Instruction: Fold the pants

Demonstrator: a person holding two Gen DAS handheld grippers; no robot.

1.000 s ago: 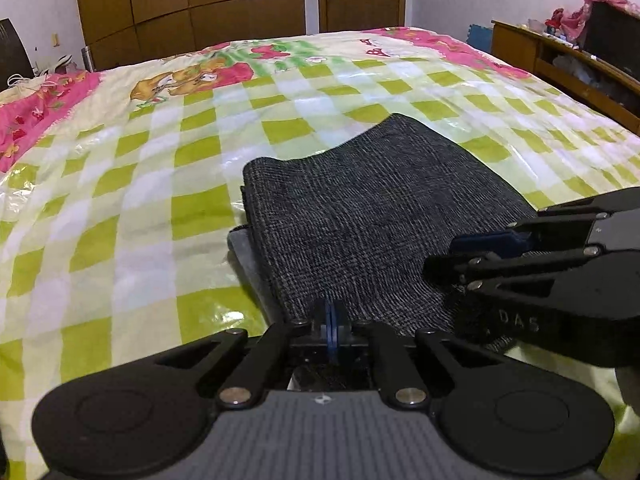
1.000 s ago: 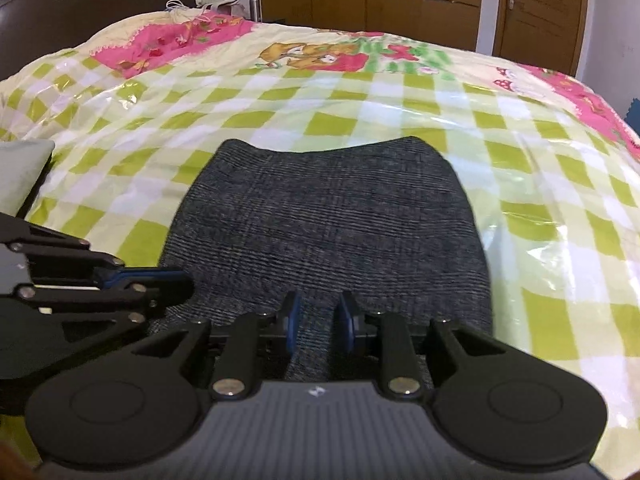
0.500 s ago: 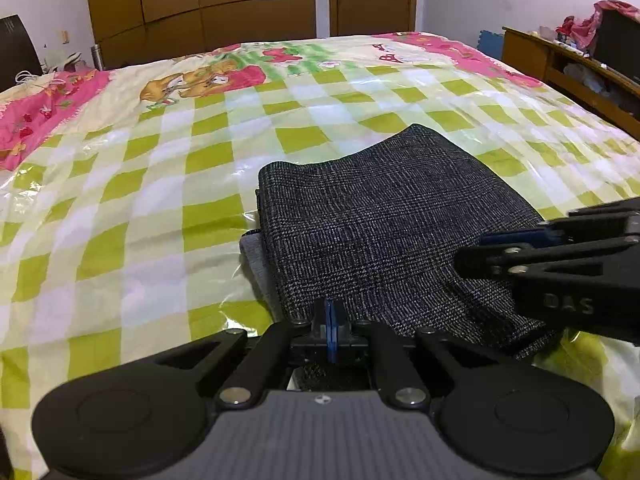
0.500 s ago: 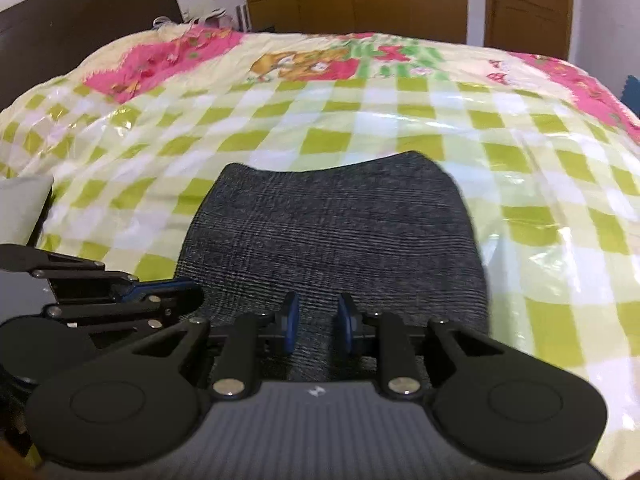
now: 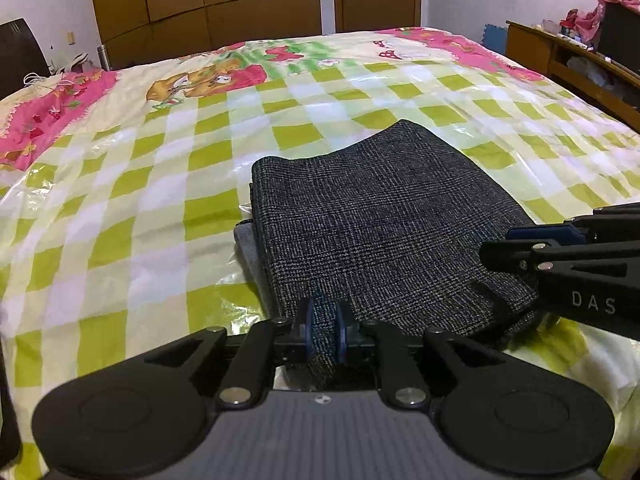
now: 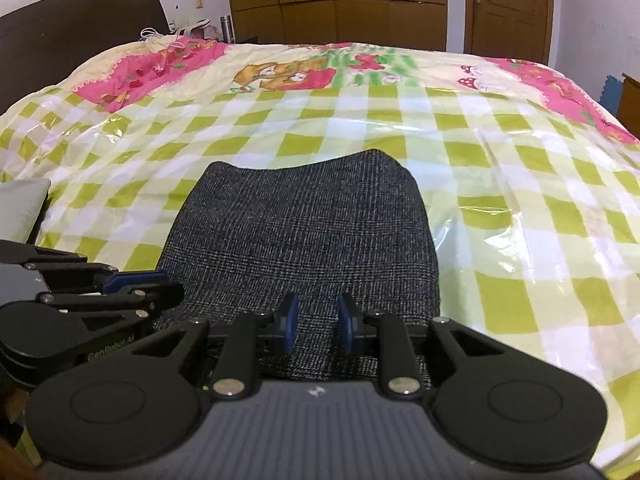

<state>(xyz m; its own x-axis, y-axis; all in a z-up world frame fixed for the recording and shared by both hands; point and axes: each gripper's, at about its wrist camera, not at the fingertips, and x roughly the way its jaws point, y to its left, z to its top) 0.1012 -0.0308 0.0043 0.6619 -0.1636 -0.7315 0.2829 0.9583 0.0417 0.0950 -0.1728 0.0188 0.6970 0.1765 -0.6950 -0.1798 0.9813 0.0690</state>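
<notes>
A: Grey checked cloth, folded into a flat pad: the pants [image 5: 368, 220] lie on the bed [image 5: 120, 208], on its green-and-white squares under a glossy clear sheet.

B: Any containers?

A: Only the wooden shelf unit [image 5: 568, 60] beside the bed, seen from the left wrist. Its open shelf holds pale bundles too blurred to name, and pink cloth sits heaped on top.

B: What has changed from a second ago?

A: The left gripper [image 5: 323, 334] was pinched nearly flat then, its blue pads almost meeting. Its jaws have just been opening, and a strip of the near hem stands between them; I cannot tell whether the pads press on it. The fold also sits a little farther from both cameras.

B: And the right one?

A: The right gripper [image 6: 318, 326] has its pads parted about as before, with the near edge of the pants running up between them. Whether the pads press the cloth, I cannot tell.

B: How do the two stand?

A: Side by side at the near hem, left gripper at the left corner.
</notes>
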